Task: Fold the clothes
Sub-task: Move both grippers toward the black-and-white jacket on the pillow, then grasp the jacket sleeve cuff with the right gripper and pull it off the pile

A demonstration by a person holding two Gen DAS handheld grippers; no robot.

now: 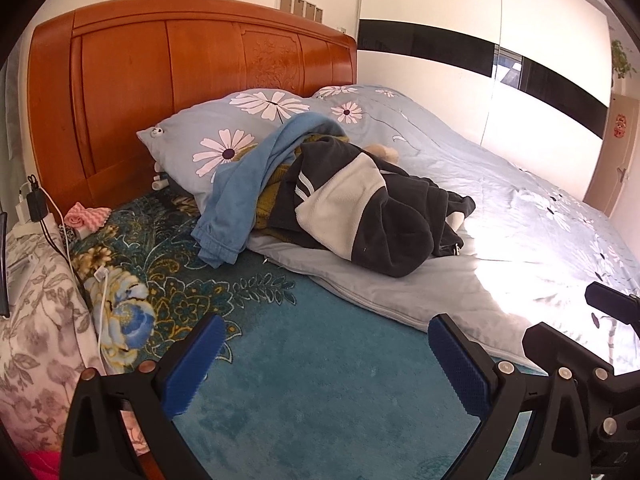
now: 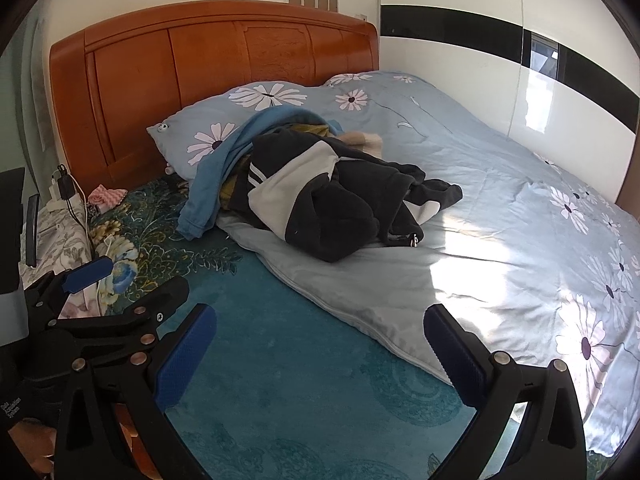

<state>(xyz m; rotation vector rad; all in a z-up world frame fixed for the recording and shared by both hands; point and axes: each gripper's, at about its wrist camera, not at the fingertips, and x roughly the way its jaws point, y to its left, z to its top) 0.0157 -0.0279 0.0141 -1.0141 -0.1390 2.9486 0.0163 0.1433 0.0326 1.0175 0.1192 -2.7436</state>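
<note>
On the bed (image 1: 304, 380), a heap of clothes lies against the flowered pillow (image 1: 224, 136), partly on the turned-back edge of the pale blue quilt (image 1: 500, 216). A light blue garment (image 1: 244, 184) drapes down the left side of the heap, its cuffed end resting on the teal bedspread (image 2: 288, 384). Beside it sits a dark fleece jacket (image 1: 384, 216) with a cream panel and two white stripes, bunched up, with an olive-yellow piece (image 1: 272, 196) showing between the two. Something tan and fluffy peeks out behind the jacket; what it is cannot be told.

The left tongs (image 1: 326, 364) hang above the bare teal bedspread, well short of the heap, blue-padded fingers spread wide with nothing between them. The right tongs (image 2: 320, 352) are likewise agape and empty, just beside the left ones and near the quilt's folded edge. Each shows at the margin of the other's view.

Behind stands an orange wooden headboard (image 2: 208, 68). At the bed's left corner lie a pink-and-white zigzag cloth (image 1: 86, 216), a black charger (image 1: 36, 204) and a white cable (image 1: 104, 292) trailing over the floral print. Sunlight falls brightly across the quilt on the right.
</note>
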